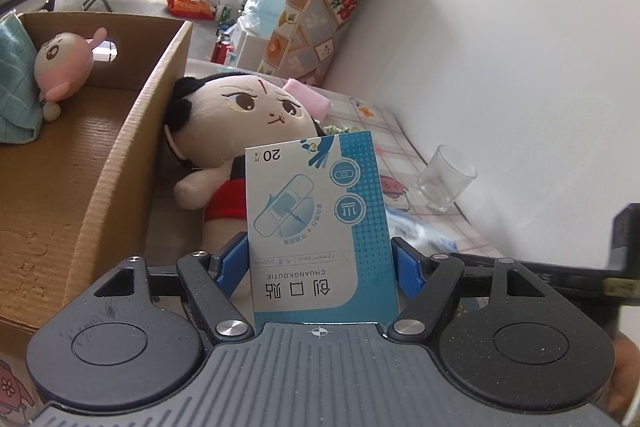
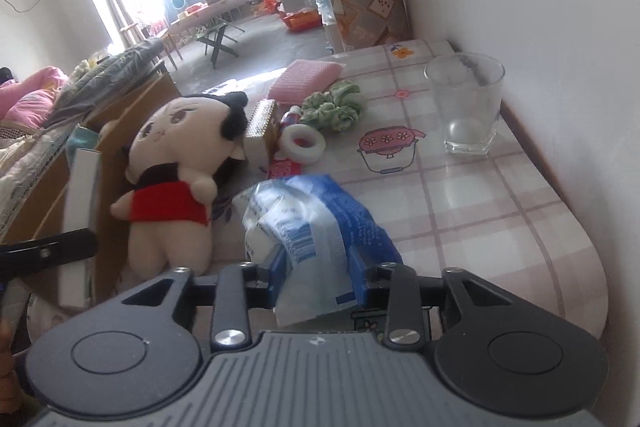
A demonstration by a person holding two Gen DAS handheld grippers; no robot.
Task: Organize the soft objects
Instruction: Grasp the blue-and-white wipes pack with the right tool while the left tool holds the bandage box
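Observation:
My left gripper [image 1: 320, 263] is shut on a blue-and-white band-aid box [image 1: 318, 223], held upright above the table beside the cardboard box [image 1: 132, 131]. Inside that box lie a pink plush toy [image 1: 66, 67] and a teal cloth [image 1: 16, 87]. A black-haired doll in red [image 1: 236, 123] lies against the box's outer wall; it also shows in the right wrist view [image 2: 180, 163]. My right gripper [image 2: 320, 267] is shut on a blue-and-white plastic pack [image 2: 308, 227]. A pink sponge [image 2: 306, 77], a green scrunchie [image 2: 334, 109] and a tape roll [image 2: 302, 143] lie beyond.
An empty glass [image 2: 468, 107] stands near the wall at the table's right. A small gold-topped box [image 2: 262, 131] and a small tube [image 2: 290, 115] sit by the doll's head. The checked tablecloth [image 2: 500, 211] ends in a rounded near corner. The left gripper's handle [image 2: 48, 249] shows at left.

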